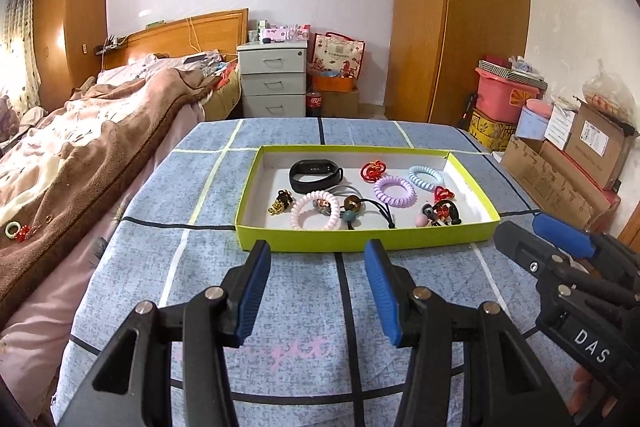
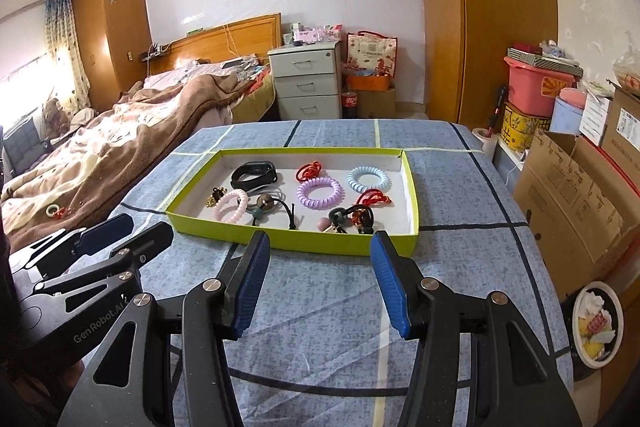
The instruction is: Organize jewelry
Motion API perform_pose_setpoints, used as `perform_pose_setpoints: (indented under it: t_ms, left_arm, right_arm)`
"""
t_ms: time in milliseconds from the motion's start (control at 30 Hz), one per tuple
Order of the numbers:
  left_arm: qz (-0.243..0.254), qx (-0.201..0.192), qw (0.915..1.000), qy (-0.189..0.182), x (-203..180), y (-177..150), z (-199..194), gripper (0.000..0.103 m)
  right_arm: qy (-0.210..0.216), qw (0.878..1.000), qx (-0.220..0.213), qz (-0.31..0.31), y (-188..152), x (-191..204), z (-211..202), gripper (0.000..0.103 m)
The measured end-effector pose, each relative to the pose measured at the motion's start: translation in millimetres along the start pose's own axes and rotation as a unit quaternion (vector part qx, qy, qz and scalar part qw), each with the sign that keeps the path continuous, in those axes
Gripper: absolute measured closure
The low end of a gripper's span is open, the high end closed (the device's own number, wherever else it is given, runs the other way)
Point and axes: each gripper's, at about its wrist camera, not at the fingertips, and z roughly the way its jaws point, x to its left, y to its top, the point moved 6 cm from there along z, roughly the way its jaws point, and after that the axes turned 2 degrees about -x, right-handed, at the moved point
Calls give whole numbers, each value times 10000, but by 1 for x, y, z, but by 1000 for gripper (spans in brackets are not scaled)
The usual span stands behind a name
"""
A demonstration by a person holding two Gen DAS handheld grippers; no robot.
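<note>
A shallow lime-green box stands on the blue checked table. It holds a black wristband, a pink coil tie, a purple coil tie, a light blue coil tie, red knot charms and dark bead ties. My left gripper is open and empty, just short of the box's near wall. My right gripper is open and empty, likewise; it also shows in the left wrist view.
A bed with a brown blanket lies left of the table; a small ring and red charm rest on it. Cardboard boxes and a bowl stand to the right. White drawers stand behind.
</note>
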Motion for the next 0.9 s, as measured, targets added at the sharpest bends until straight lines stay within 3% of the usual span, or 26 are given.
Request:
perform_pose_setpoints:
  t_ms: [900]
  left_arm:
    - [21,38,10000,-62,-3,-1,-3,52]
  right_arm:
    - [29,10000,30,42,-2,4,0,50]
